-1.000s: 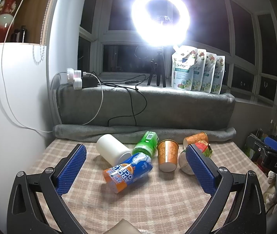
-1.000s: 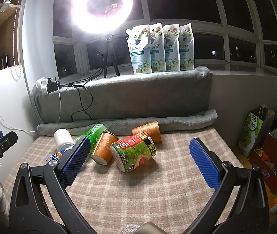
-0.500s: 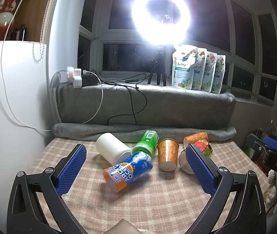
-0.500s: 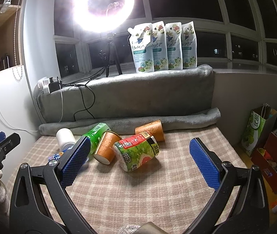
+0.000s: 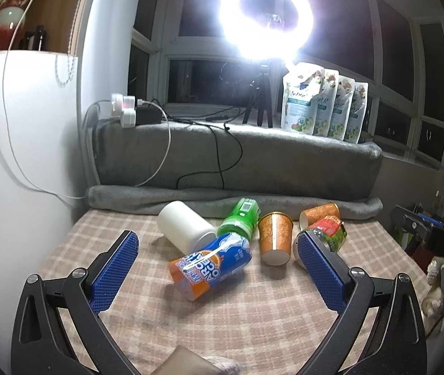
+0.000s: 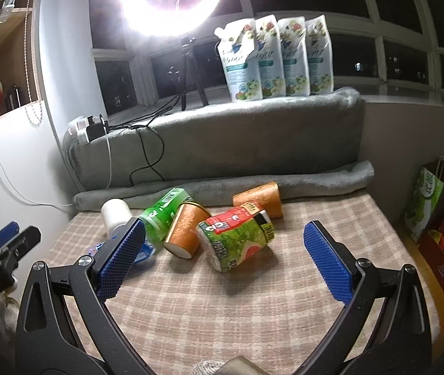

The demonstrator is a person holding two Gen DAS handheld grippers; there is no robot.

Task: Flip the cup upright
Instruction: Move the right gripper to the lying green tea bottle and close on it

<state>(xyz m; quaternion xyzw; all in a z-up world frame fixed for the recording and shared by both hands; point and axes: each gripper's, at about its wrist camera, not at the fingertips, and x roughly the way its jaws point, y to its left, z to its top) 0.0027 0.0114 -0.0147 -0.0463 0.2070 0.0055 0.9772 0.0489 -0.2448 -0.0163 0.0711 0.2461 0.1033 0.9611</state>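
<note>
Several cups lie on their sides on the checked cloth [image 5: 253, 318]. In the left wrist view I see a white cup [image 5: 186, 229], a blue-and-orange cup [image 5: 211, 265], a green cup [image 5: 240, 220], an orange cup [image 5: 275, 242], a second orange cup [image 5: 318, 214] and a red-green cup [image 5: 329, 234]. My left gripper [image 5: 219, 268] is open and empty, with the blue-and-orange cup between its pads. My right gripper [image 6: 223, 253] is open and empty just before the red-green cup [image 6: 237, 239]; the orange cups [image 6: 184, 228] [image 6: 259, 201] lie beside and behind it.
A rolled grey blanket [image 5: 234, 198] borders the cloth's far edge below a grey-covered ledge [image 6: 222, 137] with cables, a ring light [image 5: 265, 15] and several pouches [image 6: 272, 59]. A white wall [image 5: 19, 187] stands left. Bags [image 6: 431, 197] sit past the right edge.
Both grippers have moved a little closer to the cups. The right gripper has also shifted so the red-green cup sits nearer its middle. No cup has moved.
</note>
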